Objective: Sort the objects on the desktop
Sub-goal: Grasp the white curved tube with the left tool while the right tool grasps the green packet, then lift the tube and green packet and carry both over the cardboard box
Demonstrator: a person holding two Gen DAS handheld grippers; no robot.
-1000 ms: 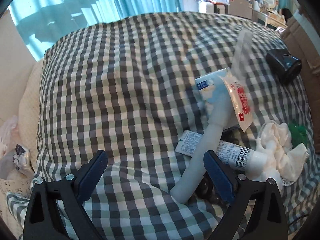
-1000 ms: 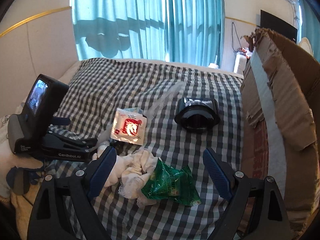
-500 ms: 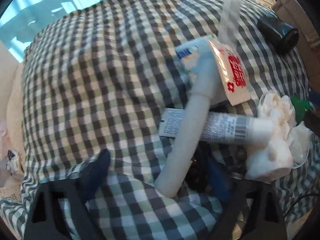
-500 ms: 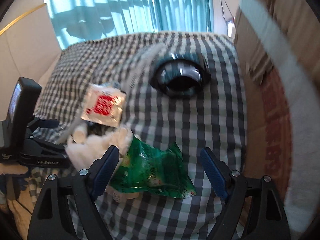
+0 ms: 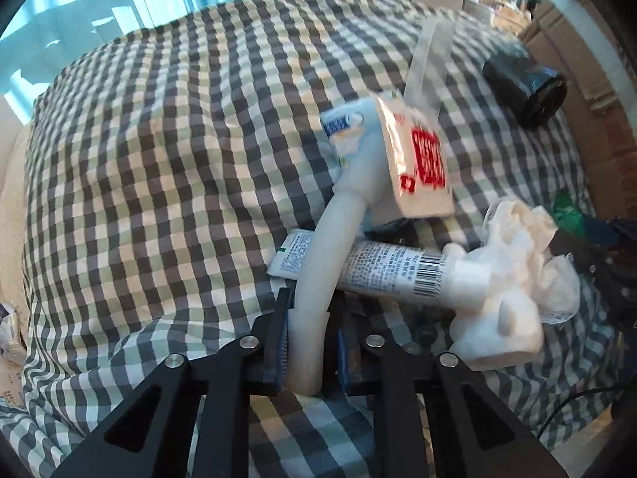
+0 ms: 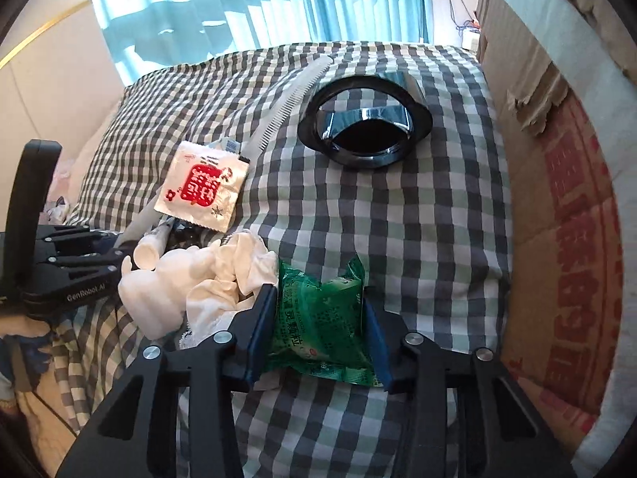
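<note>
A long white comb (image 5: 330, 247) lies across a pile on the checked cloth (image 5: 159, 159). My left gripper (image 5: 308, 342) is closing its jaws, and the pads press on the comb's handle end. The comb's teeth (image 6: 286, 107) point toward the far side. A green snack packet (image 6: 322, 318) sits between the pads of my right gripper (image 6: 318, 330). Those jaws are closing too, and they squeeze the packet's sides. Under the comb lie a white tube with a barcode (image 5: 382, 269) and a red-and-white sachet (image 5: 422, 163).
A crumpled white cloth (image 6: 235, 271) and a white figurine (image 6: 151, 294) lie between the two grippers. A black cup (image 6: 366, 127) lies on its side further back. A cardboard box (image 6: 565, 207) walls the right side. Teal curtains hang behind.
My left gripper moved up to the comb handle and closed on it. My right gripper came down over the green packet and narrowed onto it, bunching it.
</note>
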